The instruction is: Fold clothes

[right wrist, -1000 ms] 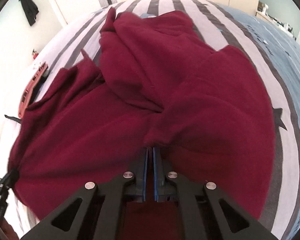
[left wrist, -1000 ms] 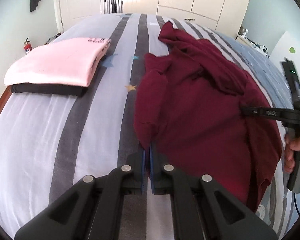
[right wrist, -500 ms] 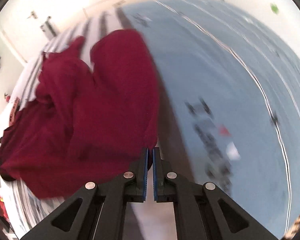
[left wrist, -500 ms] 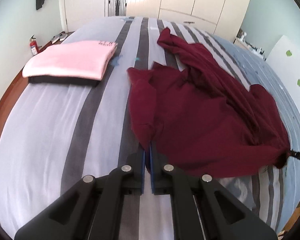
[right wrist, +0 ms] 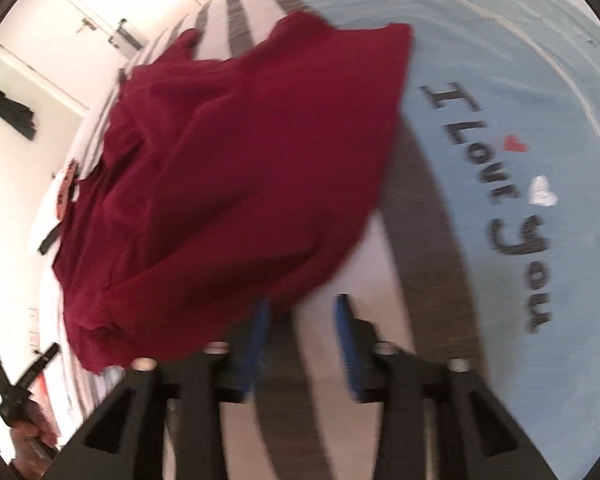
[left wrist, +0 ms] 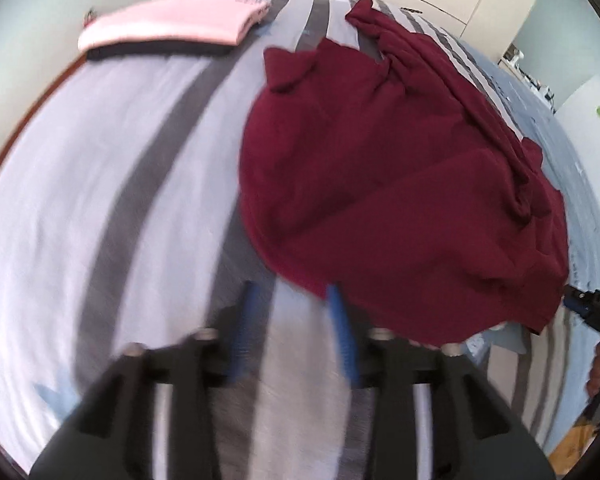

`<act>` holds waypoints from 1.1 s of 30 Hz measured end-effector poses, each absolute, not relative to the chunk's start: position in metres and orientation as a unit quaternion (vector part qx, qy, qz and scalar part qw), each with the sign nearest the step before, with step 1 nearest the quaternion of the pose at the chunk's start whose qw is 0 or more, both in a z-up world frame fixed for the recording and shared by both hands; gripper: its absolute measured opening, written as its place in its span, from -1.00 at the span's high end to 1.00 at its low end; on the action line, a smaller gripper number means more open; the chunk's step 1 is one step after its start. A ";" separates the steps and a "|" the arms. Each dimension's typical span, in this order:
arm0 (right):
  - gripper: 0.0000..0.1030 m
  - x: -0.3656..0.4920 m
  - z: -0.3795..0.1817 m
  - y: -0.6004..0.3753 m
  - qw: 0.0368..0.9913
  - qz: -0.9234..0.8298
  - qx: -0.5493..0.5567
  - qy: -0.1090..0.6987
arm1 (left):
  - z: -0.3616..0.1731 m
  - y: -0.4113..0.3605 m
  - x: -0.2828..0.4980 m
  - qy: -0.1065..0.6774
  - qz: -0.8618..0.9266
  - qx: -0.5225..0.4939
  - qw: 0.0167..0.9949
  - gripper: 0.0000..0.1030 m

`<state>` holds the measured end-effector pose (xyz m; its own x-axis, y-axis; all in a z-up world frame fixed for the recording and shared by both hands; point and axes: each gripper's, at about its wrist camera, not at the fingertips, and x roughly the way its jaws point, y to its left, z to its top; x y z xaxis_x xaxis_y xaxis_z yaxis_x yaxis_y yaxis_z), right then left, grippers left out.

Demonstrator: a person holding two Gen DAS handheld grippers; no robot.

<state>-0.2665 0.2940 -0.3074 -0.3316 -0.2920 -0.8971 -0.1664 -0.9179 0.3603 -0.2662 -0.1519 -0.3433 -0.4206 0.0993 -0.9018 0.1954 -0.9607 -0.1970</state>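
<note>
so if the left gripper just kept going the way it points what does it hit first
Probably the bare striped bedsheet between its opening jaws; the left gripper has the maroon garment's hem just beside its right finger, so depth is uncertain.

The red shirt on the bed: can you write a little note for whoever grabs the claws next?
Left claw: jaws opening, nothing between them; the maroon shirt edge lies just past its right finger.
Right claw: jaws opening, empty; the shirt's hem lies by its left finger.
Shirt: spread on the striped bed, still rumpled near the top.
Done: a pink garment sits folded on a dark one at the far left.
Left: smooth the shirt, fold it, stack it.
</note>
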 end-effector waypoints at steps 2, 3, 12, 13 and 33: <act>0.15 -0.269 -0.313 0.289 0.050 -0.785 0.582 -0.206 | -0.351 -0.152 -0.269 0.173 -0.826 0.536 0.020 -0.05; 0.15 -0.267 -0.315 0.286 0.051 -0.783 0.585 -0.207 | -0.353 -0.153 -0.272 0.187 -0.824 0.534 0.020 -0.05; 0.14 -0.252 -0.324 0.283 0.042 -0.770 0.585 -0.252 | -0.376 -0.140 -0.296 0.173 -0.825 0.537 0.027 -0.41; 0.14 -0.248 -0.324 0.282 0.040 -0.770 0.586 -0.248 | -0.375 -0.138 -0.295 0.166 -0.827 0.537 0.023 -0.41; 0.87 -0.258 -0.298 0.263 0.042 -0.839 0.515 -0.172 | -0.332 -0.141 -0.319 0.111 -0.871 0.478 -0.022 0.93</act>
